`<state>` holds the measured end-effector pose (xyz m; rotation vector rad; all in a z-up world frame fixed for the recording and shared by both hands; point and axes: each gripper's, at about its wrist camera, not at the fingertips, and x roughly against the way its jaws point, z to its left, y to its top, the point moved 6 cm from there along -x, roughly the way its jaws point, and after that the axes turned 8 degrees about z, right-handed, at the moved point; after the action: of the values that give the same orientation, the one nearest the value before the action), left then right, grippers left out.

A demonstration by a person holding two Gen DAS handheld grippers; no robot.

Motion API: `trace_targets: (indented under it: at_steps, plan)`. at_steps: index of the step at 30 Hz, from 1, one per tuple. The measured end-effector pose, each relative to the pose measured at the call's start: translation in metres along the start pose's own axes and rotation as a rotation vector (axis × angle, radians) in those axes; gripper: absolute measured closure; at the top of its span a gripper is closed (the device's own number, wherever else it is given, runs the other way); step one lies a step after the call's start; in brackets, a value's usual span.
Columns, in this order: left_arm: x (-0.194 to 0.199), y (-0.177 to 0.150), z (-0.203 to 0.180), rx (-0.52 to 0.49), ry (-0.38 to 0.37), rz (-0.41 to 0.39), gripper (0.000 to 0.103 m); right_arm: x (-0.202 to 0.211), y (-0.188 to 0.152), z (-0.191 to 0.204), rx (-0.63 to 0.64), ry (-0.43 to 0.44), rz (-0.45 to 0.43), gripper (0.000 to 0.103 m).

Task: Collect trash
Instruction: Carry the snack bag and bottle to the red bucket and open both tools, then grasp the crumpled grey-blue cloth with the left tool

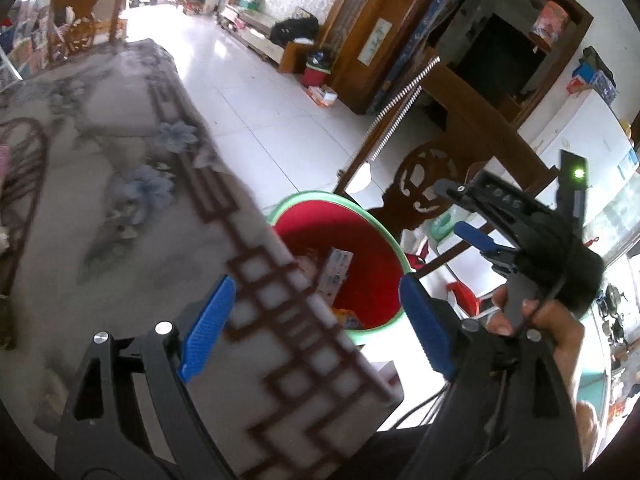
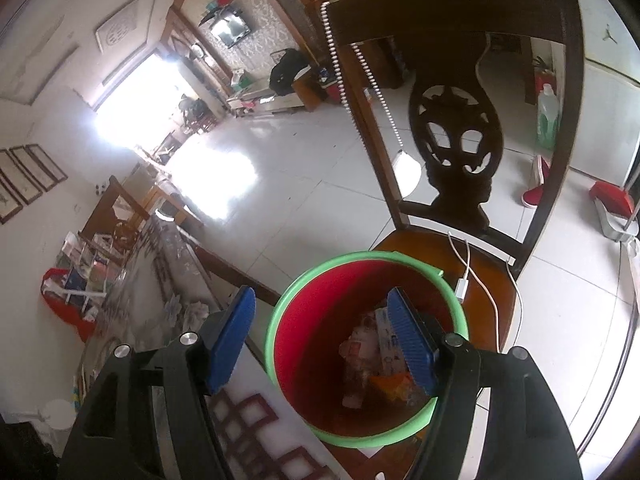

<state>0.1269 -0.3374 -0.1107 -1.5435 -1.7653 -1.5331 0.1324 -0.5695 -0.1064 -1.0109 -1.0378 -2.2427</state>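
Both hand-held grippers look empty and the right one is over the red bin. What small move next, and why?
Probably draw the right hand-held gripper back from over the red bin toward the table. Its jaws stand open with nothing between them, and trash already lies inside the bin, so the drop looks done. The left hand-held gripper is open and empty too, at the table's edge.
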Motion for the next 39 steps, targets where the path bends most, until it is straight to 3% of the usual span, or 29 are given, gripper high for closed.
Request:
trace_targets:
  at_steps: [4, 8, 11, 15, 18, 22, 25, 29, 32, 33, 35, 36, 37, 39]
  plan:
    - [0.044, -0.01, 0.026, 0.026, 0.048, -0.065, 0.021, -0.005, -0.009, 0.024, 0.068, 0.005, 0.024, 0.036]
    - [0.088, -0.026, 0.075, 0.127, 0.127, -0.124, 0.019, -0.012, -0.026, 0.06, 0.17, 0.021, 0.06, 0.033]
    - [0.121, -0.048, 0.119, 0.195, 0.227, -0.147, 0.019, -0.019, -0.041, 0.086, 0.233, 0.039, 0.097, 0.031]
    - [0.161, -0.1, 0.181, 0.316, 0.377, -0.13, 0.012, -0.028, -0.064, 0.113, 0.304, 0.061, 0.153, 0.03]
    - [0.177, -0.14, 0.217, 0.424, 0.44, -0.093, 0.011, -0.031, -0.078, 0.129, 0.347, 0.071, 0.178, 0.029]
    - [0.185, -0.186, 0.262, 0.599, 0.481, -0.06, 0.011, -0.033, -0.091, 0.148, 0.386, 0.081, 0.193, 0.028]
    - [0.179, -0.193, 0.279, 0.658, 0.488, -0.05, 0.011, -0.037, -0.102, 0.16, 0.411, 0.093, 0.219, 0.028]
    - [0.174, -0.192, 0.289, 0.654, 0.489, -0.059, 0.011, -0.041, -0.113, 0.17, 0.45, 0.085, 0.23, 0.028]
    - [0.166, -0.189, 0.292, 0.669, 0.428, -0.056, 0.011, -0.044, -0.12, 0.176, 0.474, 0.086, 0.242, 0.028]
    - [0.163, -0.189, 0.293, 0.674, 0.403, -0.059, 0.014, -0.045, -0.122, 0.179, 0.48, 0.09, 0.246, 0.028]
    - [0.154, -0.19, 0.292, 0.667, 0.401, -0.035, 0.031, -0.047, -0.125, 0.185, 0.485, 0.099, 0.252, 0.028]
    - [0.152, -0.191, 0.293, 0.668, 0.403, -0.028, 0.048, -0.048, -0.127, 0.19, 0.486, 0.107, 0.255, 0.028]
    - [0.149, -0.191, 0.293, 0.676, 0.369, -0.028, 0.059, -0.048, -0.129, 0.193, 0.486, 0.117, 0.259, 0.028]
    - [0.149, -0.186, 0.291, 0.681, 0.329, -0.043, 0.061, -0.049, -0.135, 0.204, 0.492, 0.14, 0.268, 0.028]
